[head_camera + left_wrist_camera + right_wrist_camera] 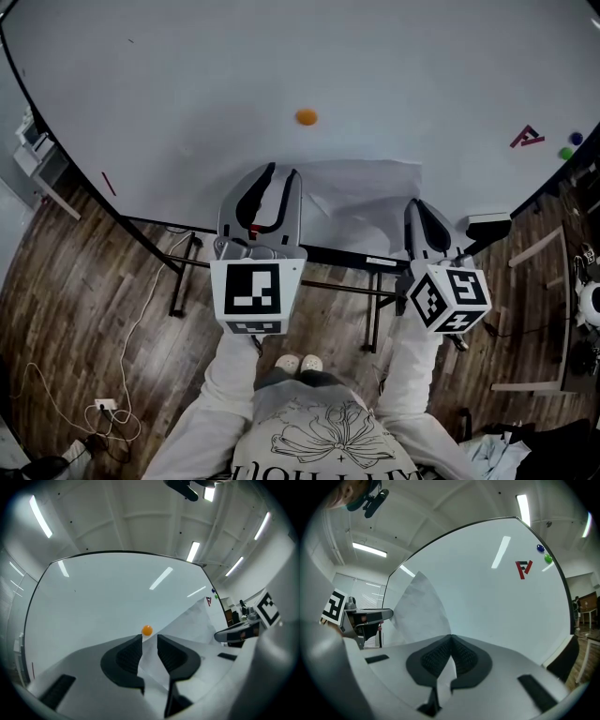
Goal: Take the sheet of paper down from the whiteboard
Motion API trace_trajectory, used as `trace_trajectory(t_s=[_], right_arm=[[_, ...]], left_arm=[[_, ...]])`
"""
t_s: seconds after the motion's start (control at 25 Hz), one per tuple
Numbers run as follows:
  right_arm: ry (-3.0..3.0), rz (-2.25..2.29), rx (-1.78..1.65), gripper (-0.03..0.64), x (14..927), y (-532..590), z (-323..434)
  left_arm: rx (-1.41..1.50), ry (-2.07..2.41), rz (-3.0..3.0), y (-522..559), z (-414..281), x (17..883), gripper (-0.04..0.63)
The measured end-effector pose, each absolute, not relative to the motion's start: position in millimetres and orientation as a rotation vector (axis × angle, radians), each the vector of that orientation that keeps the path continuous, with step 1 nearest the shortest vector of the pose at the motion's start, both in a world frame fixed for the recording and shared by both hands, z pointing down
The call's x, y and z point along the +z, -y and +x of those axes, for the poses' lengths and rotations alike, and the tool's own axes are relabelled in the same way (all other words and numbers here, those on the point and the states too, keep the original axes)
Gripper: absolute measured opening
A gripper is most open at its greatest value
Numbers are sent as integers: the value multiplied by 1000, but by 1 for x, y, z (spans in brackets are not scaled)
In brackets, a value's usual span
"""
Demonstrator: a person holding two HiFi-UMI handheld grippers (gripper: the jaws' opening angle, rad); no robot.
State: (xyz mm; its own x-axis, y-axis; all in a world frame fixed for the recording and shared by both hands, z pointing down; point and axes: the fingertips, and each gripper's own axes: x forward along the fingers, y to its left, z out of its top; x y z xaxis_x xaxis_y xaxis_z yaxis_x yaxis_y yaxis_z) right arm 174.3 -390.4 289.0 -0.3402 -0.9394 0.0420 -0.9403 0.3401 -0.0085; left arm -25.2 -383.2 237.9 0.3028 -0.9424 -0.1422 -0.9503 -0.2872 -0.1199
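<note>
The white sheet of paper (361,192) hangs loose in front of the whiteboard (281,66), stretched between my two grippers. An orange round magnet (306,116) sits on the board above the sheet and apart from it. My left gripper (281,172) is at the sheet's left edge. In the left gripper view the paper (187,620) runs through the gap of the left gripper (150,639), whose jaws stand apart. My right gripper (416,204) is shut on the sheet's right edge. In the right gripper view the paper (417,606) comes out from the closed right gripper (451,637).
A red logo (527,138), a blue magnet (575,138) and a green magnet (566,152) are at the board's right. The board's black stand (178,281) is on the wooden floor. A cable and power strip (105,405) lie at the lower left.
</note>
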Motion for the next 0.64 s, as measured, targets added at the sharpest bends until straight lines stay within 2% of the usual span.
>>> trace_trajectory(t_s=[0.64], right_arm=[[2541, 1780, 51, 2, 291, 393, 170]], left_arm=[[48, -1749, -2392, 388, -25, 242, 98]])
